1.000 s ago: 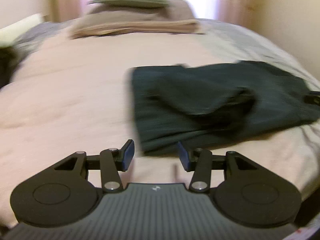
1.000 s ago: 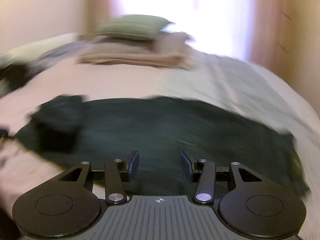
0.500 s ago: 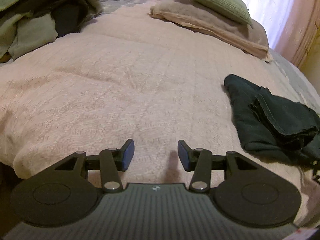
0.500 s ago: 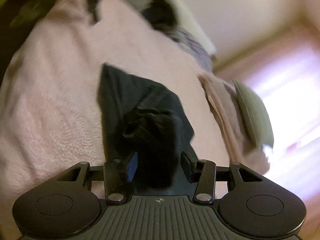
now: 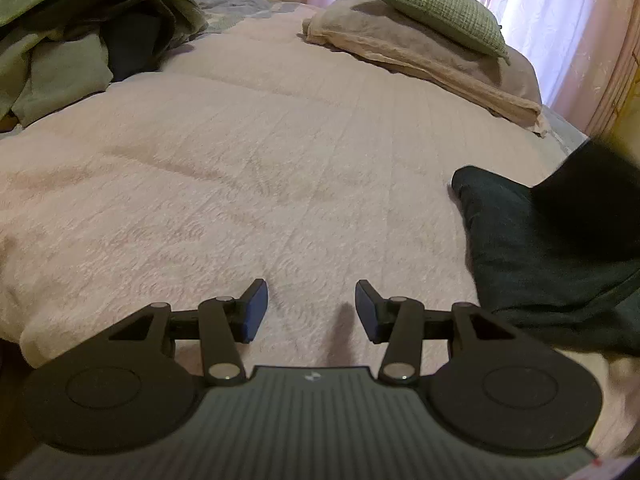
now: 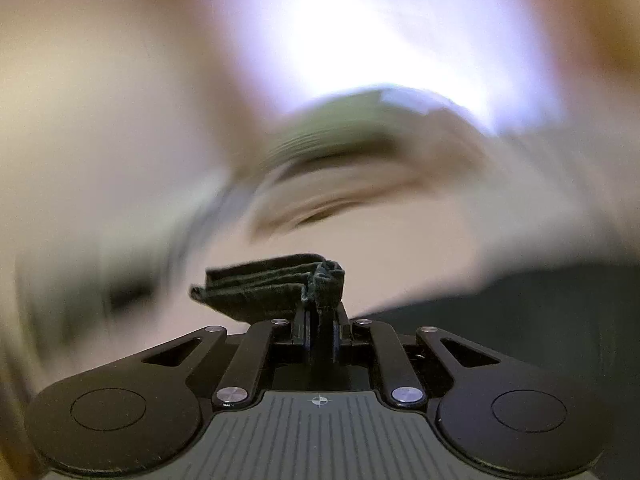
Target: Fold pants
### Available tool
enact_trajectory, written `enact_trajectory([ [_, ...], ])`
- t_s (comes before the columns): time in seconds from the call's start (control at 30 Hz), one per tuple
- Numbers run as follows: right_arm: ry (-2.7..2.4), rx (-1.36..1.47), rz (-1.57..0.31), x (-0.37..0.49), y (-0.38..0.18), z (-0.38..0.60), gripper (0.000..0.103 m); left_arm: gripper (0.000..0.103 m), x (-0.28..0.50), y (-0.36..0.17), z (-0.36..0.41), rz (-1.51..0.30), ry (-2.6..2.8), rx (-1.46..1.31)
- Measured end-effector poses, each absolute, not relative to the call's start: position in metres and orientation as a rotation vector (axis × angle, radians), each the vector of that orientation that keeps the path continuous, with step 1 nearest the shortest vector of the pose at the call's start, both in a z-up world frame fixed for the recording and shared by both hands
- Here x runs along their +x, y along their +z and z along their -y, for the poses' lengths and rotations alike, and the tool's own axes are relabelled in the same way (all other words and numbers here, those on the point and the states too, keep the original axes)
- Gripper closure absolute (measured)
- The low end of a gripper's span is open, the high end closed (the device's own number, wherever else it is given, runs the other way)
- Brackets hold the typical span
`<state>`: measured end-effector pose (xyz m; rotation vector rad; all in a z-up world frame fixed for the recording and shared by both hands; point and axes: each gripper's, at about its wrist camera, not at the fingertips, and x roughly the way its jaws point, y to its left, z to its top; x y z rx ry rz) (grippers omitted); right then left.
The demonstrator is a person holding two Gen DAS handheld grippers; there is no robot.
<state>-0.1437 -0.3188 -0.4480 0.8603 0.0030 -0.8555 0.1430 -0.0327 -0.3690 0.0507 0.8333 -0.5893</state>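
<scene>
Dark green pants [image 5: 532, 248] lie folded on the pink bedspread [image 5: 248, 184] at the right of the left wrist view, with a blurred dark part lifted at the far right edge. My left gripper [image 5: 311, 307] hovers open over bare bedspread, left of the pants, nothing between its fingers. In the right wrist view my right gripper [image 6: 320, 322] is shut on a bunched fold of the pants [image 6: 276, 288], which sticks out beyond the fingertips; more of the dark cloth [image 6: 520, 312] trails at the right. The background there is smeared by motion.
A heap of green and dark clothes [image 5: 76, 40] lies at the bed's far left. A beige pillow [image 5: 420, 56] with a green cushion [image 5: 436, 12] on it sits at the head, by pink curtains [image 5: 560, 28].
My right gripper has closed on a fold of the pants and swung upward. My left gripper swept left off the pants to bare bedspread and has since held still, open.
</scene>
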Motion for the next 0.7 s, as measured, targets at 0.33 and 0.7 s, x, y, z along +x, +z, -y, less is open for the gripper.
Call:
enact_trajectory([
  [0.33, -1.039, 1.215, -0.078, -0.218, -0.507, 0.306, 0.061, 0.060, 0.141, -0.364, 0.073, -0.835, -0.657, 0.088],
  [0.7, -0.928, 1.171, -0.190, -0.200, -0.514, 0.336, 0.056, 0.060, 0.137, -0.369, 0.095, -0.867, -0.672, 0.075],
])
